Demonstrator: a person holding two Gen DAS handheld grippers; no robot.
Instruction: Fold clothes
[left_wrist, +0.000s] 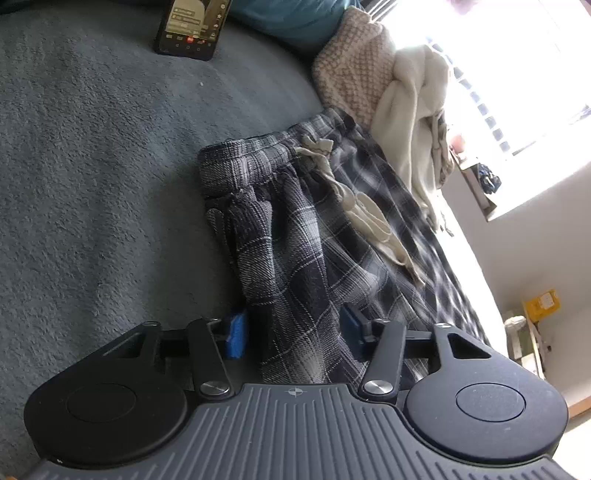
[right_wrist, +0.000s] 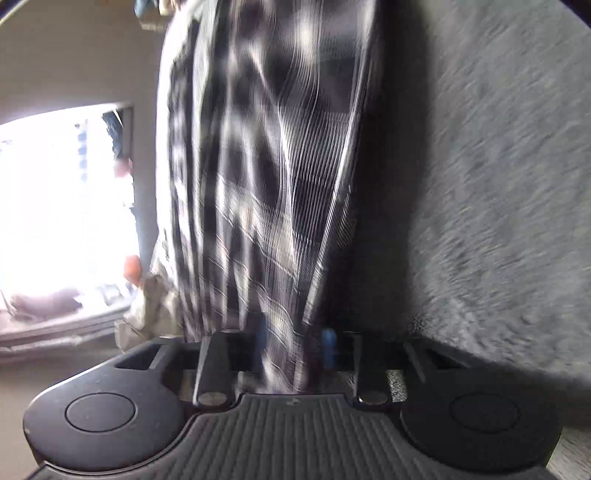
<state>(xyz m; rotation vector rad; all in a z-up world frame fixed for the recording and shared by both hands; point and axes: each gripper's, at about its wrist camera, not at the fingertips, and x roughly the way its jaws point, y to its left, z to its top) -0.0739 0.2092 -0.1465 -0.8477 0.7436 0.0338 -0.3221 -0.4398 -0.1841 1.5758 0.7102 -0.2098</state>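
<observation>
Dark plaid trousers (left_wrist: 295, 229) with a cream drawstring (left_wrist: 354, 206) lie on a grey-blue blanket (left_wrist: 92, 184); the waistband is at the far end. My left gripper (left_wrist: 293, 332) straddles a bunched fold of the plaid cloth, its blue pads (left_wrist: 236, 334) set wide apart on either side. In the right wrist view, blurred by motion, my right gripper (right_wrist: 295, 343) has the plaid trousers (right_wrist: 266, 166) pinched between its blue pads (right_wrist: 328, 349), and the cloth stretches away from it.
A phone (left_wrist: 190, 27) with a lit screen lies on the blanket at the far side. A knitted cream garment (left_wrist: 354, 66) and a white garment (left_wrist: 417, 122) are piled past the waistband. A bright window (left_wrist: 517, 74) and a wall are to the right.
</observation>
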